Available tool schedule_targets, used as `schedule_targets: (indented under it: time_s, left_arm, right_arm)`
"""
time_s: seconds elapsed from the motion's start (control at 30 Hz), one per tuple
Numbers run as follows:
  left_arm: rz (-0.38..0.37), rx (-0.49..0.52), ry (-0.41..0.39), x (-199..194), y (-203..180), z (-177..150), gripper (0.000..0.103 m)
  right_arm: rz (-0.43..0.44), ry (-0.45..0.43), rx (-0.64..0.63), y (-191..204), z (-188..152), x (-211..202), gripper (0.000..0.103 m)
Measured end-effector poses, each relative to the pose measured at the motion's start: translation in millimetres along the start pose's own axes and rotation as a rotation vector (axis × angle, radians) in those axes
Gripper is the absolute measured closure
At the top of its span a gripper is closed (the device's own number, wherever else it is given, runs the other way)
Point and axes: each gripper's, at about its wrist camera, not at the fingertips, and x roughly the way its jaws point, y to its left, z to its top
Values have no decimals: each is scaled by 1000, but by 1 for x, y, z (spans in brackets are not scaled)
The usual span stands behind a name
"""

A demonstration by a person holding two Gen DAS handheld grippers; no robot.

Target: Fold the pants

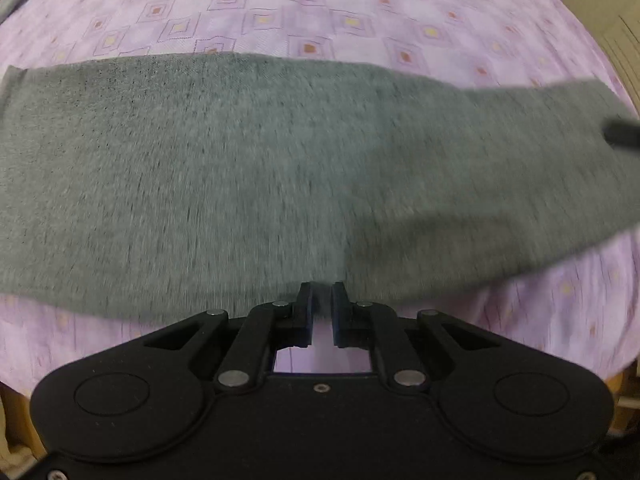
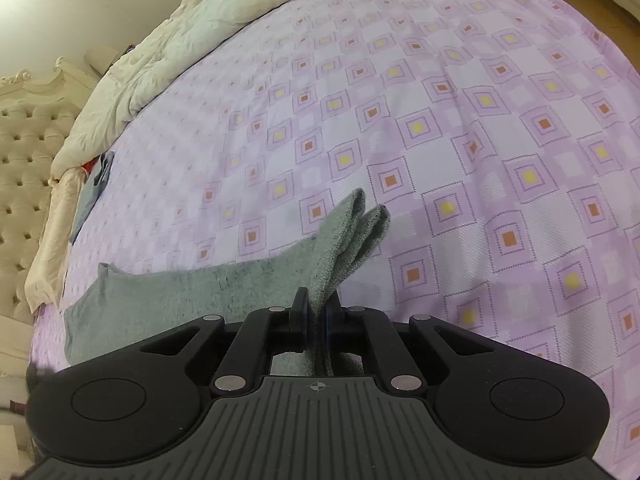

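The grey pants (image 1: pixel 240 168) lie in a long band across the lilac patterned bedsheet (image 1: pixel 320 8). My left gripper (image 1: pixel 322 292) points almost straight down at their near edge. Its jaws stand narrow, with the grey edge pinched between the fingertips and a crease running up from them. The picture is blurred by motion. In the right wrist view my right gripper (image 2: pixel 318 300) is shut on a bunched end of the pants (image 2: pixel 352 232). That end is lifted off the sheet, and its folded layers stick out past the fingers. The rest of the pants trails down to the left.
A cream duvet (image 2: pixel 168 40) is heaped along the far side of the bed, by a tufted headboard (image 2: pixel 24 152). Small dark and red clothes (image 2: pixel 96 176) lie near it. A dark blurred shape (image 1: pixel 622 136) shows over the pants' right end.
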Motion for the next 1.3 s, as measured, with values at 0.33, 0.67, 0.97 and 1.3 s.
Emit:
schedule_targets:
  time_s: [0.33,0.67,0.97,1.3]
  left_arm:
    - [-33,1,-113,-39,78,3,88]
    - [-27,47,-175,-85,211,-10,87]
    - [10,-2,-173,-100,305,-18,88]
    - [-28,18,-203,-107,325,3,88]
  right_arm:
    - [-100,-103,-46,75,-12,-19,95]
    - [-98,-168,-169,246,-36,-2,95]
    - [-59,-60,-245,349,-99,131,95]
    - [31,-71,-224,348,-131,168,82]
